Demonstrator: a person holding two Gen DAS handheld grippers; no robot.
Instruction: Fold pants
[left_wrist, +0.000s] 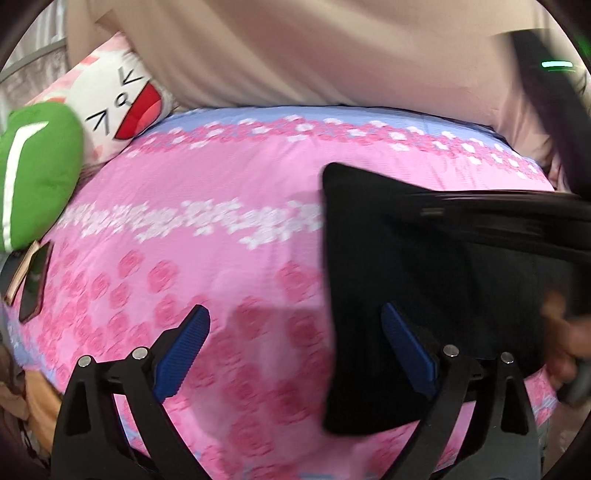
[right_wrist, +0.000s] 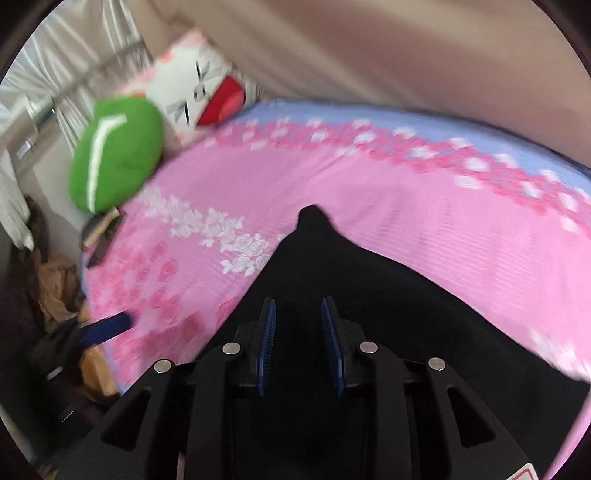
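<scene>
Pants, black, lie on the pink bed, right of the wide-apart, empty left claw. From the right wrist, pants run forward under the right claw; jaws narrowly apart, grip unclear.

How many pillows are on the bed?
2: a green one at the far left corner and a white one with a cartoon face just behind it. More may be hidden.

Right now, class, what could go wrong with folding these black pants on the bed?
1. The right gripper hovers over the pants with jaws apart, gripping nothing; closing blindly could bunch the cloth.
2. The left gripper is open, straddling the pants' edge, so it may pinch the pink sheet too.
</scene>
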